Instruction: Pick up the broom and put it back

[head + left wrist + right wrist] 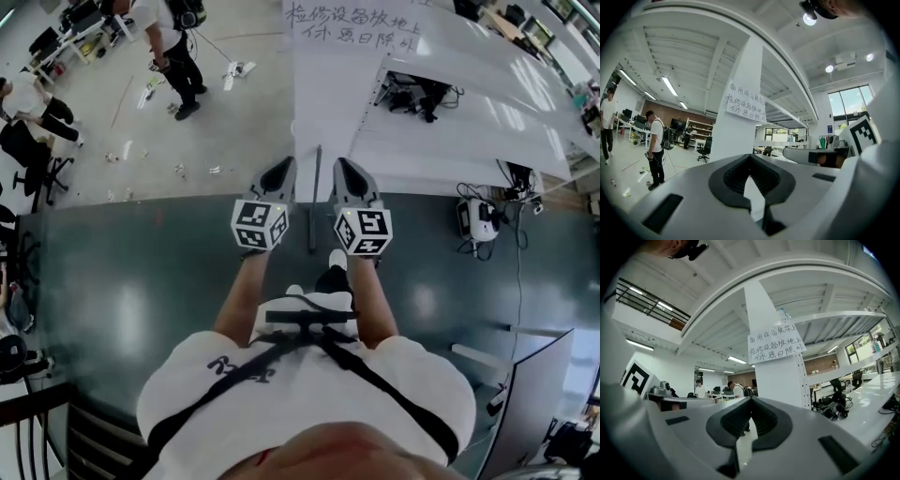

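A thin dark pole (315, 202), apparently the broom's handle, stands upright against the foot of the white pillar (333, 112); its brush end is not visible. My two grippers are raised side by side on either side of it, pointing level at the pillar. The left gripper (284, 161) is to the pole's left, and in the left gripper view its jaws (750, 157) meet at the tips with nothing between them. The right gripper (345, 161) is to the pole's right, its jaws (750, 399) also together and empty. Neither touches the pole.
The pillar bears a handwritten paper sign (776, 343). White tables with cables and equipment (417, 94) run to the right. A person (173, 47) stands at the upper left among scattered litter (234, 73). I stand on a dark green floor (122, 281).
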Motion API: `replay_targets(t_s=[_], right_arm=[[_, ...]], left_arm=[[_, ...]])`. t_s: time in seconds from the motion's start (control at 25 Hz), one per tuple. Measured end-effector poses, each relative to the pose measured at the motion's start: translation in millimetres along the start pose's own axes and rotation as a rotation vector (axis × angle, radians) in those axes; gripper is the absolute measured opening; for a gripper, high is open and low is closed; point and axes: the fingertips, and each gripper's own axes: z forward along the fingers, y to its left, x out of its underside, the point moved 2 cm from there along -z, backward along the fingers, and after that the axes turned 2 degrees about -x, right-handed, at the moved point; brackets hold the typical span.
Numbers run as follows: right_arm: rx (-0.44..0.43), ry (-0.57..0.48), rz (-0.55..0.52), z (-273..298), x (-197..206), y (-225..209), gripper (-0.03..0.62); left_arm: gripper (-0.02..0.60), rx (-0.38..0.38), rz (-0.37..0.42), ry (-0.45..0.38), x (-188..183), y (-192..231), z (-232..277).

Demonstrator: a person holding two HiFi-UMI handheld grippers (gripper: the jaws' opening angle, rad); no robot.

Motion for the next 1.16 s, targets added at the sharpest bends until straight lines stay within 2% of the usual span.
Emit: replay_targets(t_s=[0.32, 0.64, 1.0, 1.16], right_arm=[[0.027, 0.033, -0.024, -5, 3, 10, 0.008], [0.069, -0.004, -0.027, -19, -7, 16, 0.008], [0.121, -0.006, -0.013, -47, -9, 24, 0.008], [0.143, 0.002, -0.016, -65, 1, 27, 0.008]], left_arm=[[0.011, 0.027, 0.014, -0.021, 1, -16, -9], [0.011, 0.031, 0.014, -0.048, -6, -20, -23], [0.011, 0.065, -0.025, -0.045, 1, -34, -40], [0.011, 0.078, -0.048, -0.03, 18, -41, -50]])
